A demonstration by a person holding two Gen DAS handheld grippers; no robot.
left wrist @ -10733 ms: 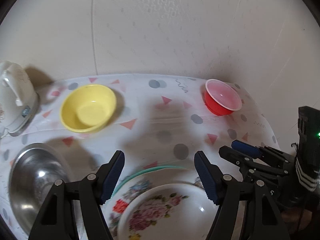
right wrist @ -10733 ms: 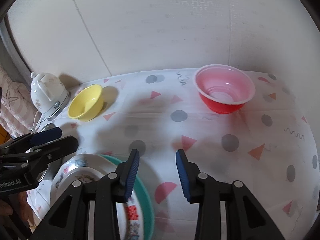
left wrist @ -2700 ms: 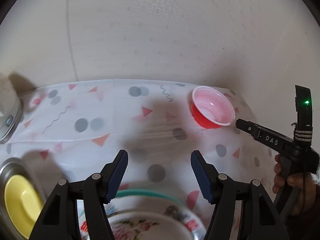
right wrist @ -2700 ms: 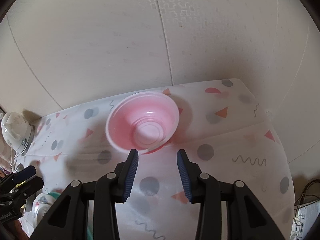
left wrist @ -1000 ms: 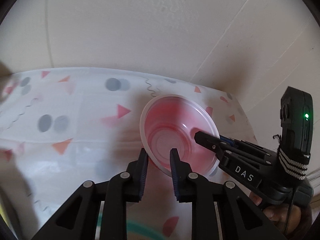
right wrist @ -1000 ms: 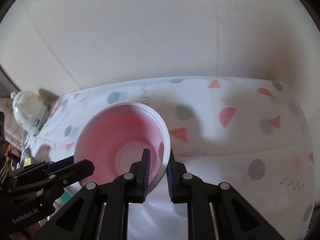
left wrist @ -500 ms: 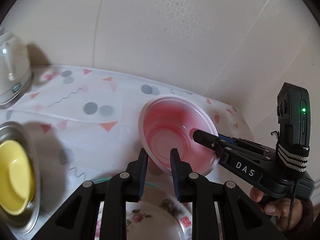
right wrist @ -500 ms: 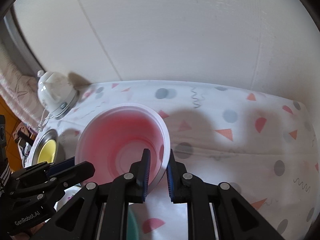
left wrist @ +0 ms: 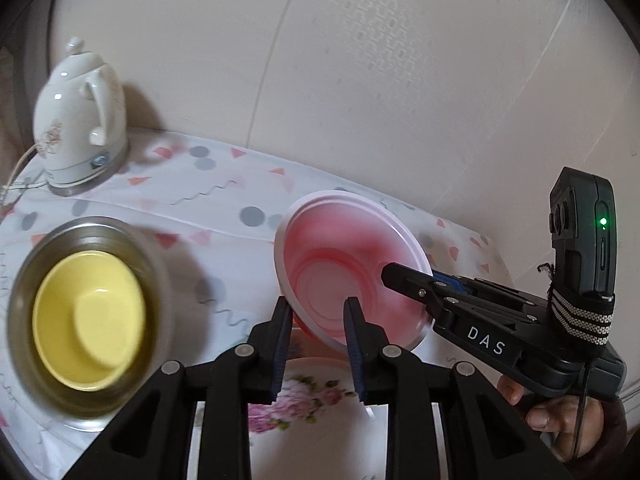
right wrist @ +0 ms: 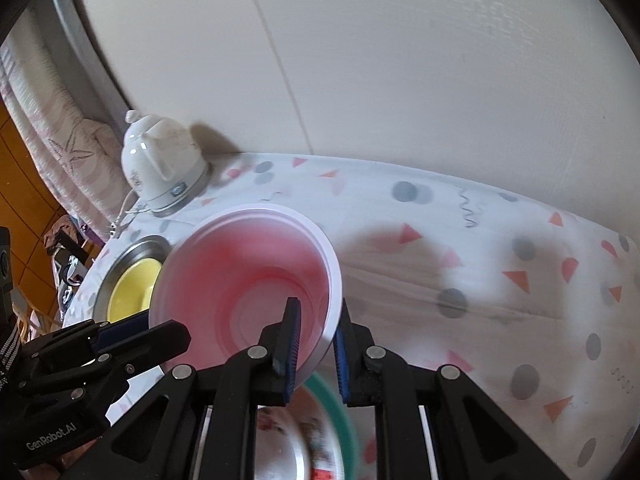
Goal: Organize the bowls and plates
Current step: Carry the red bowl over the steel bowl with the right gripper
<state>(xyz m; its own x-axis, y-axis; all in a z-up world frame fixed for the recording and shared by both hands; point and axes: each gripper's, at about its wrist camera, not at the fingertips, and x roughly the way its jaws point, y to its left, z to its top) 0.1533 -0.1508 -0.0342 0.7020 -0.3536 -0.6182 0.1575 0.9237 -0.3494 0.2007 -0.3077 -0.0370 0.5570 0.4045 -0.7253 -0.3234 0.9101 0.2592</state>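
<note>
A red plastic bowl [left wrist: 340, 272] with a white rim hangs tilted in the air, above a floral plate [left wrist: 312, 396]. My left gripper [left wrist: 316, 320] has the bowl's near rim between its fingers; its jaws are opening, but both pads still touch the rim. My right gripper [right wrist: 316, 340] is shut on the opposite rim of the red bowl [right wrist: 248, 280]. In the left wrist view the right gripper [left wrist: 400, 276] comes in from the right. To the left, a yellow bowl [left wrist: 88, 316] sits inside a steel bowl [left wrist: 92, 224].
A white kettle [left wrist: 76, 120] stands at the back left by the wall, its cord trailing off the table. A green plate [right wrist: 340, 412] lies under the floral plate. A person's hand [left wrist: 560, 420] holds the right gripper. The patterned tablecloth [right wrist: 500, 240] spreads out to the right.
Both grippers have carried the red bowl leftward and slightly up, over the plates. The kettle and the steel bowl with the yellow bowl have come into view. The left jaws stand slightly wider.
</note>
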